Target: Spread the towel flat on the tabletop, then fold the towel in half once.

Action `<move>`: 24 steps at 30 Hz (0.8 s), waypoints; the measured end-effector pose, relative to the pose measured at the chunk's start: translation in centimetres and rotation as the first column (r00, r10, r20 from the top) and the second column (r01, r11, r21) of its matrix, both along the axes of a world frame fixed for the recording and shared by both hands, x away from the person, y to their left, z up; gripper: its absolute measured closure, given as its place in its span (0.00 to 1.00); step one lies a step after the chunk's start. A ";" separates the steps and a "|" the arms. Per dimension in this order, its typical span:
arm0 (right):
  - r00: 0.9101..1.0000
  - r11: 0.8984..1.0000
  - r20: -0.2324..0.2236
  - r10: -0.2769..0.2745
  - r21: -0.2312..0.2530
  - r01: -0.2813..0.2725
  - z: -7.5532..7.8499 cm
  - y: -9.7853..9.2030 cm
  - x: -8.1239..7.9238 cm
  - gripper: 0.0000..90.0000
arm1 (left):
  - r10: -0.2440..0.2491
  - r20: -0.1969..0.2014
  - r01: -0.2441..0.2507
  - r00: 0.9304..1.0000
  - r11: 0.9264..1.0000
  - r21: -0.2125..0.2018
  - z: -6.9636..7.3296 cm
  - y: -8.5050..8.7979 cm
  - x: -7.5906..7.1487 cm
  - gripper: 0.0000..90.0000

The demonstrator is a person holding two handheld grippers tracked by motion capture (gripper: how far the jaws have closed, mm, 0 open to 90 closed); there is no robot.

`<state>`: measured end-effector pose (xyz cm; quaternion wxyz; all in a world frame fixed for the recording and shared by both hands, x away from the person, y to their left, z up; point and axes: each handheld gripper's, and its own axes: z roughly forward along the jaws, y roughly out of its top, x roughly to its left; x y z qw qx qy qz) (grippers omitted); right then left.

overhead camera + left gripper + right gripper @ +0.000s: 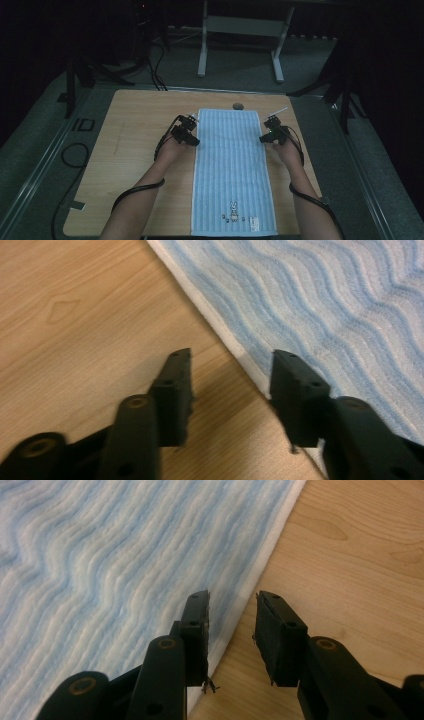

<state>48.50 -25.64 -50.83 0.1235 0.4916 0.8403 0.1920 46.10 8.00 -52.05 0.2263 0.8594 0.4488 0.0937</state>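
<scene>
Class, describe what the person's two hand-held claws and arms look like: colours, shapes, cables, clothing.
Each black two-jaw left claw and right claw has flat rectangular jaw blocks on arms with round screw holes. A black cable trails from each along the forearm. No sleeves cover the forearms.

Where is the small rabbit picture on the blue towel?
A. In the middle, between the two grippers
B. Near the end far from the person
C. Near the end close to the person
C: the rabbit picture sits at the near end of the towel, by the table edge.

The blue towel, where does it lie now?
In the high view the blue towel lies flat at the middle of the wooden table, between the left gripper and right gripper.
</scene>
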 end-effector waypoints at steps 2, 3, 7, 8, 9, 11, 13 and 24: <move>1.000 1.000 -0.013 -0.005 0.008 0.005 -0.1 0.1 0.3 0.68 | -0.004 0.001 0.004 1.000 1.000 0.005 0.0 0.0 0.0 0.54; 1.000 1.000 -0.013 -0.005 0.008 0.005 -0.1 0.1 0.3 0.68 | -0.006 0.006 0.006 1.000 1.000 0.012 0.0 0.1 0.0 0.54; 0.999 1.000 -0.033 -0.028 0.004 0.028 -0.5 -0.1 1.0 0.63 | 0.032 -0.019 -0.033 0.999 0.999 -0.021 -0.5 0.4 0.4 0.54; 0.998 0.999 -0.041 -0.036 -0.004 0.036 -0.7 -0.1 1.3 0.62 | 0.037 -0.020 -0.037 0.999 0.999 -0.020 -0.7 0.3 0.5 0.54; 0.998 0.999 -0.047 -0.042 0.001 0.042 -0.8 -0.2 1.5 0.62 | 0.035 -0.023 -0.036 0.999 0.999 -0.016 -0.9 0.3 0.6 0.54; 0.997 0.998 -0.053 -0.055 0.008 0.056 -1.0 -0.3 1.8 0.64 | 0.040 -0.021 -0.041 0.999 0.999 -0.019 -1.1 0.2 0.7 0.54; 0.996 0.998 -0.062 -0.060 0.007 0.061 -1.3 -0.4 1.9 0.65 | 0.044 -0.018 -0.044 0.999 0.999 -0.023 -1.1 0.1 0.7 0.55; 0.999 0.999 -0.042 -0.032 -0.019 0.031 -1.5 0.6 1.5 0.85 | 0.021 0.015 -0.021 1.000 1.000 -0.017 -1.2 -1.0 0.4 0.77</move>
